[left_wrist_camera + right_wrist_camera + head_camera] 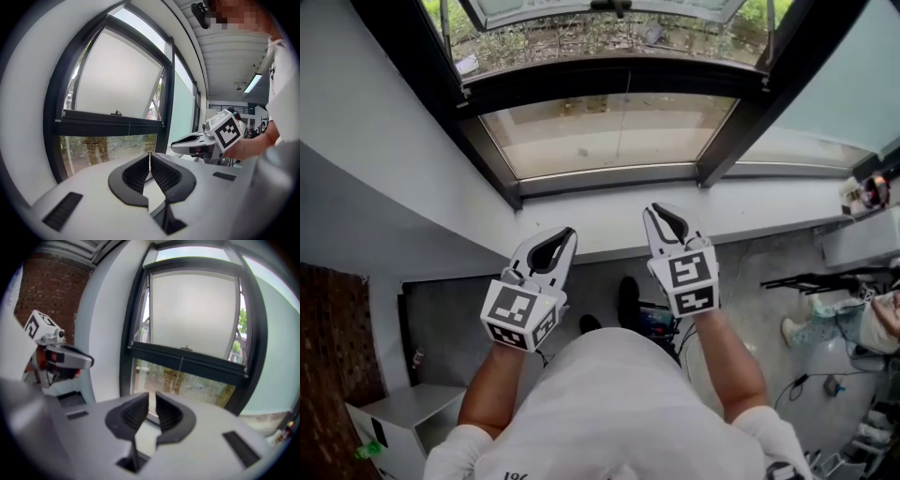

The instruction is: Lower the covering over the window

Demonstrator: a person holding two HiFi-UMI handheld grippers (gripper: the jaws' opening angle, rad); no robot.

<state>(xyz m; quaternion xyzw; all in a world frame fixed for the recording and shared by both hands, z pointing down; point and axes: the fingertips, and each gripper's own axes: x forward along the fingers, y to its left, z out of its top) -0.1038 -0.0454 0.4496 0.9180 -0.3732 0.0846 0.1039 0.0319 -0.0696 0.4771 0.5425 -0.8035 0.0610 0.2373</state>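
The window [609, 131] has a dark frame, and its upper sash [117, 75] tilts outward and looks white. A thin cord [628, 94] hangs down the middle over the lower pane [187, 380]; I cannot make out the covering itself. My left gripper [570, 232] is held before the white sill, its jaws shut with nothing between them [149, 154]. My right gripper [652, 208] is level with it to the right, its jaws close together with a narrow slit and nothing in them [152, 393]. Neither touches the cord or the window.
The white sill [609, 220] runs under the window, with small items [867, 192] at its far right end. A brick wall [328, 356] and a white cabinet [403, 412] are at the left. A black stand [816, 279] and a person [853, 323] are at the right.
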